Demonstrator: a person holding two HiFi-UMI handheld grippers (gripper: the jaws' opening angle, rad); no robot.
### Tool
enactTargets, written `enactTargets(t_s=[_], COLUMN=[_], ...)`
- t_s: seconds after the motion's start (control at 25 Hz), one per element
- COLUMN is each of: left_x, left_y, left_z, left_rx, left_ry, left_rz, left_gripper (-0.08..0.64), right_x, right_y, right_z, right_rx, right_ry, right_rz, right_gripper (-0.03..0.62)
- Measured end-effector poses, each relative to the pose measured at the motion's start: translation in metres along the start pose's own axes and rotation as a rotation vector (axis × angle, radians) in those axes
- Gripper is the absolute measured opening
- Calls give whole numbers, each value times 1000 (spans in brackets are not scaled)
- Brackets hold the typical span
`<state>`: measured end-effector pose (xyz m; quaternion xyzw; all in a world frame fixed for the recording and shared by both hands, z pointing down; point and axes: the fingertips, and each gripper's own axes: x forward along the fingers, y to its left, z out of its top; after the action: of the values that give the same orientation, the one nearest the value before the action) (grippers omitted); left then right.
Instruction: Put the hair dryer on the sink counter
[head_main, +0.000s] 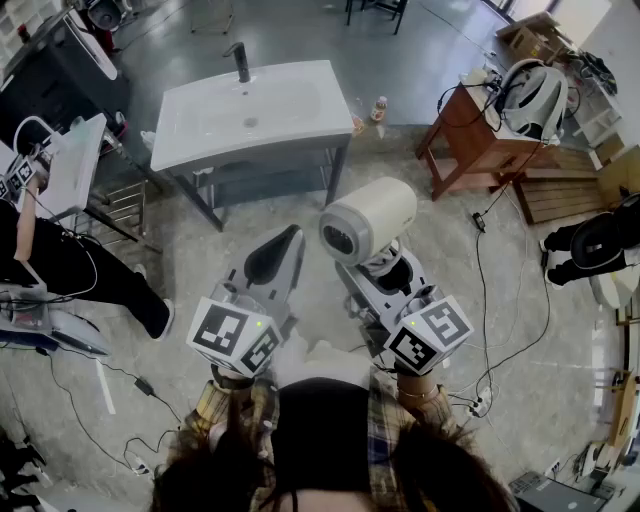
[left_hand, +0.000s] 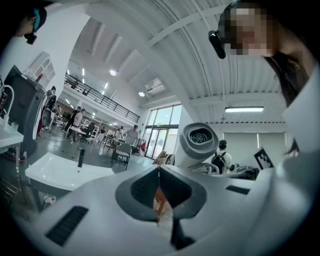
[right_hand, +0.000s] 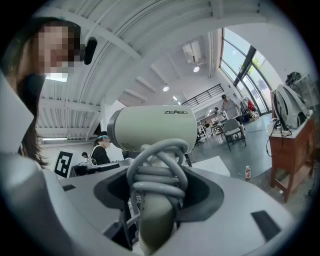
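Right hand-held gripper (right_hand: 156, 200) clamps hair dryer (right_hand: 150, 127) handle; barrel crosswise, grille leftward.

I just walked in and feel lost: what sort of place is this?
Likely a big workshop or lab hall, not a bathroom: the sink stands alone on bare floor, cables trail across it, and a balcony overlooks the room.

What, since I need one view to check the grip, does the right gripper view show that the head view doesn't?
Only the right gripper view: the cord looped round the handle, which is clamped between the jaws of the right gripper, and the lettering on the barrel.
Only the head view: the whole sink counter with its tap, and the left gripper, jaws together on nothing.
Both: the hair dryer and the wooden side table.
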<state>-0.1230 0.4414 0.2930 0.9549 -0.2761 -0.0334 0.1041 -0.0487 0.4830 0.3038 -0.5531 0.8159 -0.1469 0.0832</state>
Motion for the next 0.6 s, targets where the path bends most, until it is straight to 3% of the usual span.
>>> enactTargets(t_s=[0.6], left_x=[-13], left_y=[-28], left_z=[-6], left_rx=[40], left_ry=[-3], left_rz=[23], left_gripper=[17], right_x=[-39], right_y=[0], right_z=[-2], right_rx=[51], right_ry=[-35], right_rz=[20], right_gripper=[276])
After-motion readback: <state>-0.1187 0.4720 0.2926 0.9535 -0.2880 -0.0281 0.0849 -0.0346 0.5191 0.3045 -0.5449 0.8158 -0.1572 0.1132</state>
